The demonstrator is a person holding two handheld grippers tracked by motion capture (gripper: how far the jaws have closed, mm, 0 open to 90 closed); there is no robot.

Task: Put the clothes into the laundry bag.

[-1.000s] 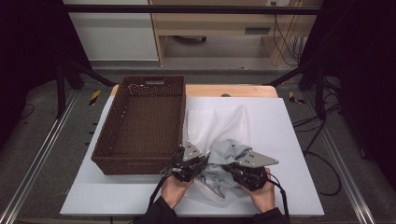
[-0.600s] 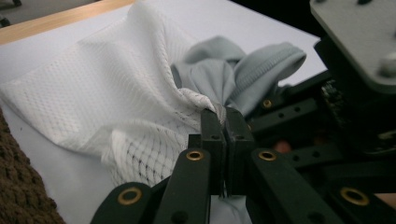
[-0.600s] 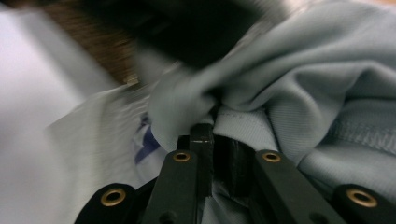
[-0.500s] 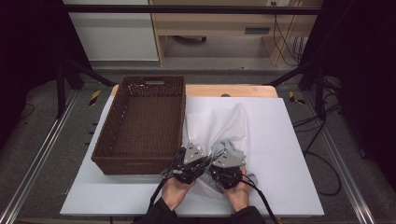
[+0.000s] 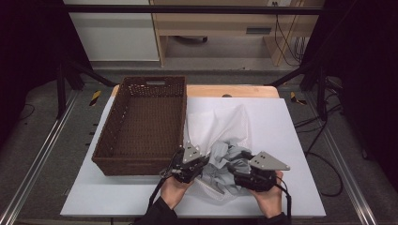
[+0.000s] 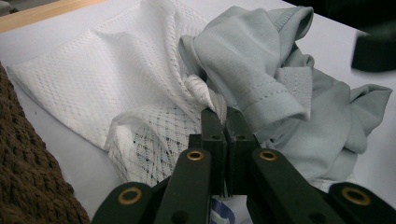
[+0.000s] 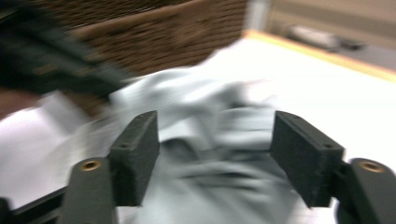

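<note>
the grey shirt (image 5: 224,166) lies bunched on the white cloth (image 5: 220,124) near the front of the table (image 5: 291,140), just beside the basket (image 5: 141,122). my left gripper (image 5: 190,165) is clamped tight on a fold where shirt and cloth meet, pinning it, i judge, as an anchor. my right gripper (image 7: 212,156) has just been opening; its jaws stand wide above the shirt with nothing pinched, probably to regrip.

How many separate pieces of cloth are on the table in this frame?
2. A white mesh cloth spread just right of the basket, and a crumpled pale grey garment on its near end, between the grippers. More could be hidden underneath.
</note>
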